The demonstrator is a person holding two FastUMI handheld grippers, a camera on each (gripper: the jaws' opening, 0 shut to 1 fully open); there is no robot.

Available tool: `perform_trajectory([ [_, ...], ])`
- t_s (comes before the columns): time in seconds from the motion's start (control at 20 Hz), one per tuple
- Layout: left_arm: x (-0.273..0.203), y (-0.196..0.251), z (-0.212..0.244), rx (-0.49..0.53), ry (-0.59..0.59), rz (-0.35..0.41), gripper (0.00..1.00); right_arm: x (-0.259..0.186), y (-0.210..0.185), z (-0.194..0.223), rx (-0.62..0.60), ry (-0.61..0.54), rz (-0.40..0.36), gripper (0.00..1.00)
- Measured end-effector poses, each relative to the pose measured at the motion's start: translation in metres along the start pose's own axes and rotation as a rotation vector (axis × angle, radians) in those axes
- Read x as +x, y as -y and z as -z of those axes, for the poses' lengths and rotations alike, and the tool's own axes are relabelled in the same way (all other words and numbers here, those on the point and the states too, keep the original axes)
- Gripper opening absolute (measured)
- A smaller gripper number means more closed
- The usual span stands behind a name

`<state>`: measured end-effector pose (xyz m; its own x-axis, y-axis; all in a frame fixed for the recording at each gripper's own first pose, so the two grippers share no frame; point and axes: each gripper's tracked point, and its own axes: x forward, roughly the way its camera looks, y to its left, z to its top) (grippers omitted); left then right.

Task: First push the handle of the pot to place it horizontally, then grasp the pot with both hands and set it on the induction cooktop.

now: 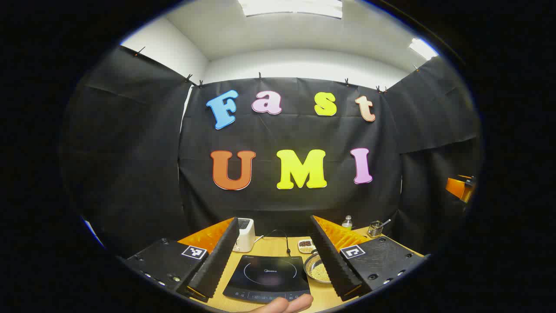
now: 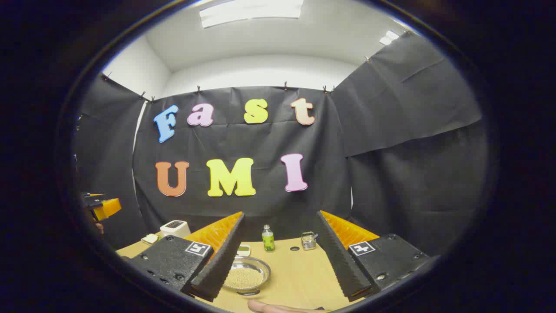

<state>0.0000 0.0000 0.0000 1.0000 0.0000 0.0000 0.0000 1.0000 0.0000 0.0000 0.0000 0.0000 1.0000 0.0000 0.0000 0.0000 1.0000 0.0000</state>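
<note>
The pot (image 1: 318,269) is a shallow steel pan of pale grains on the wooden table (image 1: 269,246), just right of the black induction cooktop (image 1: 269,278). My left gripper (image 1: 274,218) is open above the table, and the cooktop shows between its fingers. My right gripper (image 2: 280,213) is open too, with the pot (image 2: 245,274) low between its fingers, close to the left one. I cannot make out the pot's handle. Each gripper shows at the far edge of the other's view: the right gripper (image 1: 460,188), the left gripper (image 2: 102,207). Neither holds anything.
At the back of the table stand a white toaster (image 1: 244,234), a small dish (image 1: 306,245), a green bottle (image 2: 268,238) and a metal holder (image 2: 308,240). A black cable (image 1: 284,239) runs behind the cooktop. Part of a hand (image 1: 282,304) lies at the bottom edge.
</note>
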Motion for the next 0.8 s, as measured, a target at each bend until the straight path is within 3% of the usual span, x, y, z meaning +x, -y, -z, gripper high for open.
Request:
perform_trajectory([
  [0.05, 0.000, 0.001, 0.000, 0.001, 0.001, 0.004, 0.87, 0.000, 0.000, -0.001, -0.004, 0.007, 0.000, 0.98],
  [0.1, -0.002, 0.002, 0.000, 0.005, 0.002, 0.007, 0.95, -0.001, -0.001, -0.002, -0.005, 0.013, -0.001, 0.98],
  [0.8, -0.001, 0.024, 0.005, 0.026, 0.012, 0.056, 0.95, 0.000, -0.013, 0.001, -0.025, 0.019, -0.055, 0.98],
])
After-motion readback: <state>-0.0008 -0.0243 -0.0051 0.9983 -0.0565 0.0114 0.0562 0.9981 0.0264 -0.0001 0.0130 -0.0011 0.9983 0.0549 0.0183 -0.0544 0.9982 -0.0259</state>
